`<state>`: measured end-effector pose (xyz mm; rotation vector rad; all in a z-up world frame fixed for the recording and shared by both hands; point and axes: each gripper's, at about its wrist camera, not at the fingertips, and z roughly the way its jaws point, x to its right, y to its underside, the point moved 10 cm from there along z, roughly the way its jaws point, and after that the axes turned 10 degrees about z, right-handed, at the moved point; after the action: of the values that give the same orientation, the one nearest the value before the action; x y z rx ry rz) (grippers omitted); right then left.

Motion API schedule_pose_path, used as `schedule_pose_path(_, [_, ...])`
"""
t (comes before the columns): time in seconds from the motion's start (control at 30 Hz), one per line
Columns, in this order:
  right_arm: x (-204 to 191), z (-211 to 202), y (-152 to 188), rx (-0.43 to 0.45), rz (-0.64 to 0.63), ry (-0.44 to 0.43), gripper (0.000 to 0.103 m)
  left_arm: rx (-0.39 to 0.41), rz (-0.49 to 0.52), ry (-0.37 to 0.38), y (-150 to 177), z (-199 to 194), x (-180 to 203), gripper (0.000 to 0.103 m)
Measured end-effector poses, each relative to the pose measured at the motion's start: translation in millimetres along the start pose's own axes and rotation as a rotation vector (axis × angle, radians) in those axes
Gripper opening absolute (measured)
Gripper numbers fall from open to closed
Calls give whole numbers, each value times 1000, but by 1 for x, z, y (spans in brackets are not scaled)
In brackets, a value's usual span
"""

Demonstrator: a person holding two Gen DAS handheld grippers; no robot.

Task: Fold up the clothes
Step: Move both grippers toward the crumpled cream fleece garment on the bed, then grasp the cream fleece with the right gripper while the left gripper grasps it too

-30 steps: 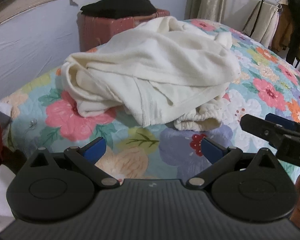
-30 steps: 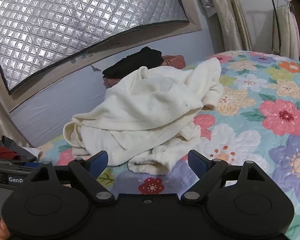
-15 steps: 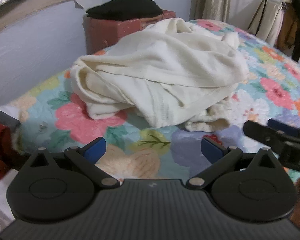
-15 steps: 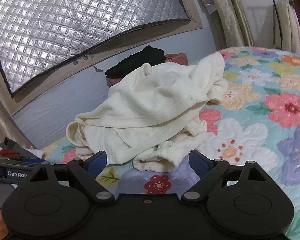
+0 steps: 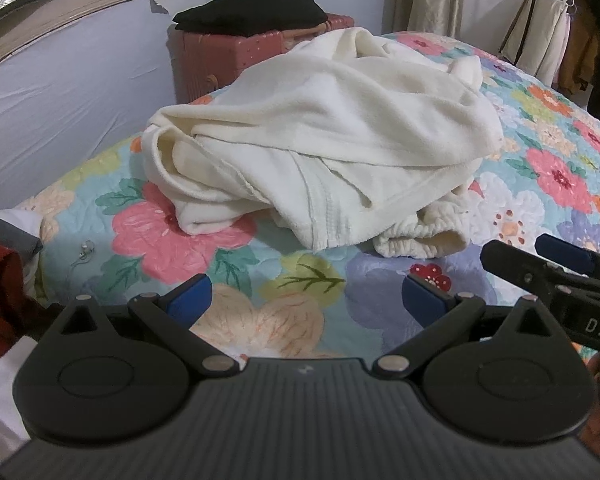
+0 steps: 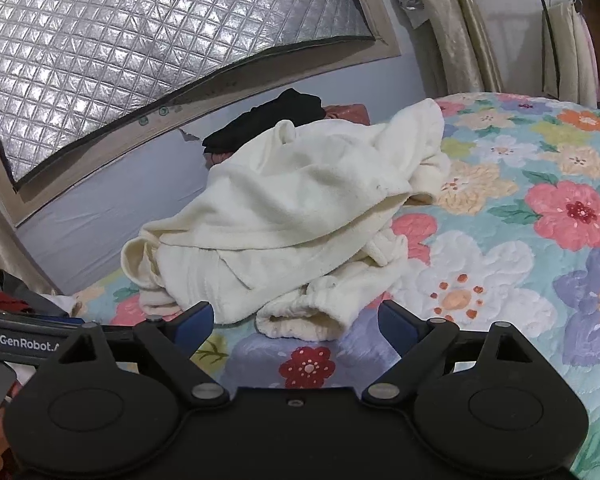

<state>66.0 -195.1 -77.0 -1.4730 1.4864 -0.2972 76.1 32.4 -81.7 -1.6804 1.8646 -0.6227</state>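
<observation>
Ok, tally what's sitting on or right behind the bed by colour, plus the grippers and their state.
Cream: 1, crumpled garment on the floral bedspread
Black: 1, folded garment on top of the case
Pink-red: 1, ribbed case behind the bed
Grippers: 2, left gripper and right gripper, both open, empty
Total: 5

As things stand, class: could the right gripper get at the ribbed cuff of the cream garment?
Probably yes. The right gripper is open, the ribbed cuff lies just ahead between its fingers, and only bare floral quilt lies around it.
</observation>
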Motion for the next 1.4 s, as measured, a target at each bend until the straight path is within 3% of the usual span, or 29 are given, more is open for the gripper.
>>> schedule_pose_path(0.4, [-2, 4, 5, -20, -3, -9, 92, 6, 36, -55, 0, -1, -2, 103])
schedule_pose_path(0.83, [3, 6, 7, -10, 4, 22, 92, 3, 17, -26, 0, 0, -5, 103])
schedule_pose_path(0.97, [9, 5, 3, 7, 23, 44, 92, 19, -50, 10, -2, 6, -12, 103])
schedule_pose_path(1.07, [11, 8, 3, 2, 32, 43, 92, 39, -93, -12, -5, 11, -22, 103])
schedule_pose_path(1.2, [0, 18, -9, -22, 46, -32, 92, 112, -168, -58, -19, 23, -46, 103])
schedule_pose_path(1.3, [-7, 31, -28, -47, 48, -80, 92, 142, -242, -38, -32, 39, -69, 103])
schedule_pose_path(1.4, [2, 46, -56, -10, 45, -29, 92, 64, -339, -23, -31, 52, -102, 102])
